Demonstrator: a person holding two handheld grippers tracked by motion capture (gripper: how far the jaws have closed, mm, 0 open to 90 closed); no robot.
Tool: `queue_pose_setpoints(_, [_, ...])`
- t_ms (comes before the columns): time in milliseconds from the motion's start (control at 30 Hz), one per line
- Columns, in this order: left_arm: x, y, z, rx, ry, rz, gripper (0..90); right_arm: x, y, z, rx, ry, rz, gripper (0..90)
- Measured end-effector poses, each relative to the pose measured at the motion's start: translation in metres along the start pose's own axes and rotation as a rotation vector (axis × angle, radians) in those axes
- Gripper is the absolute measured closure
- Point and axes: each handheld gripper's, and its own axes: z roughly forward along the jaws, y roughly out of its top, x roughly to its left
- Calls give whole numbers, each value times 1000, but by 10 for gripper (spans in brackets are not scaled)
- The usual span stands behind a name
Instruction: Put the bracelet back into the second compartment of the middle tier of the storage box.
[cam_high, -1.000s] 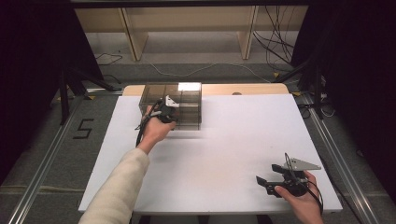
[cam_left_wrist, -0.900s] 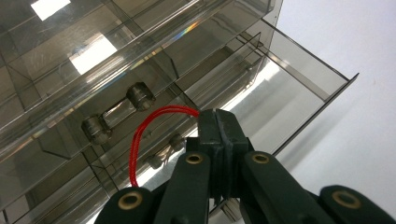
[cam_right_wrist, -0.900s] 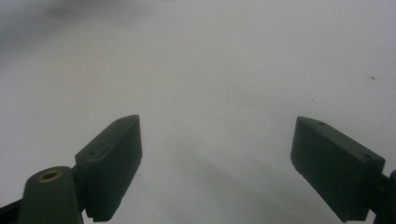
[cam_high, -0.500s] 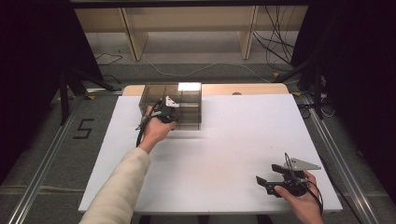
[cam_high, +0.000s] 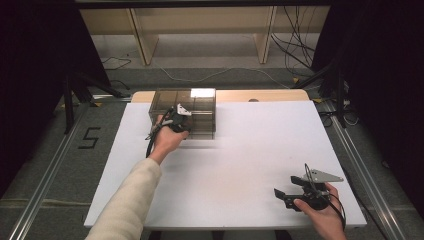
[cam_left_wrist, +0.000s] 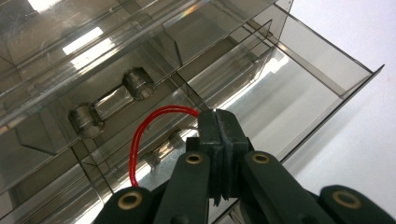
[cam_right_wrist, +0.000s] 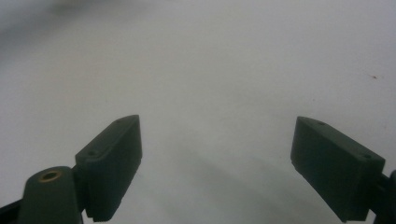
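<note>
On the white desk (cam_high: 240, 165), the left gripper (cam_left_wrist: 218, 122), jaws pressed together at the clear plastic box (cam_high: 200, 100) by its partly open drawer (cam_left_wrist: 299, 88), likely must pull next, while the right gripper (cam_right_wrist: 217, 163) rests spread wide near the front edge

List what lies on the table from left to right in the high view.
Sleeve → left claw, at the front of the smoky clear drawer box → bare white tabletop → right claw, held open in the right hand near the front right corner.
</note>
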Motion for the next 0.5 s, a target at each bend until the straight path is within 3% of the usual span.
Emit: queue_pose_setpoints(500, [-1, 1, -1, -7, 15, -2, 870, 0, 0, 0, 0, -1, -1, 174])
